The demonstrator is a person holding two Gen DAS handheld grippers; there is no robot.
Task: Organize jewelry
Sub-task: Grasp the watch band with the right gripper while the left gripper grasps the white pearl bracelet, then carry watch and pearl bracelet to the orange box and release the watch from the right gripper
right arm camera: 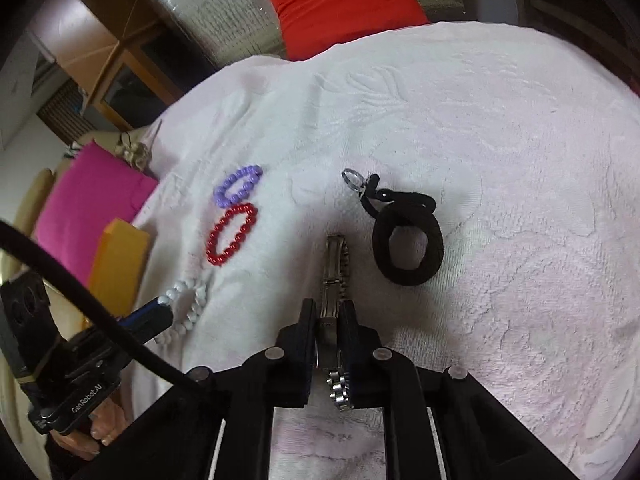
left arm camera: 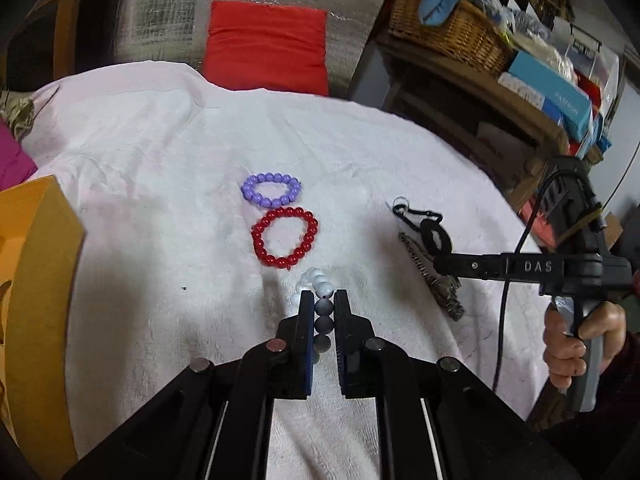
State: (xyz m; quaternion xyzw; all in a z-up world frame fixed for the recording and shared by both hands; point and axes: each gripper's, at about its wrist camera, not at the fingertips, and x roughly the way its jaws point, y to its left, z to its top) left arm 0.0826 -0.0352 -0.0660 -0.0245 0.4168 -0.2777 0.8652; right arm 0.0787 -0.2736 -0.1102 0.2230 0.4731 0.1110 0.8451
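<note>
three round-bead bracelets are laid on the nubby white towel (left arm camera: 160, 152): purple bracelet (left arm camera: 271, 189), red bracelet (left arm camera: 285, 237), white bracelet (left arm camera: 318, 286), the last pinched in the left gripper (left arm camera: 323, 298) jaws. a ribbed metal watch band (right arm camera: 334, 276) is pinched in the right gripper (right arm camera: 328, 308) jaws beside one black fabric loop (right arm camera: 408, 246).

White towel (left arm camera: 160, 160) carries purple bracelet (left arm camera: 271, 190), red bracelet (left arm camera: 285, 237), black band (right arm camera: 408, 246)

Red cushion (left arm camera: 267, 44), wicker basket (left arm camera: 452, 28) (blue cloth inside), pink cushion (right arm camera: 90, 196).
</note>
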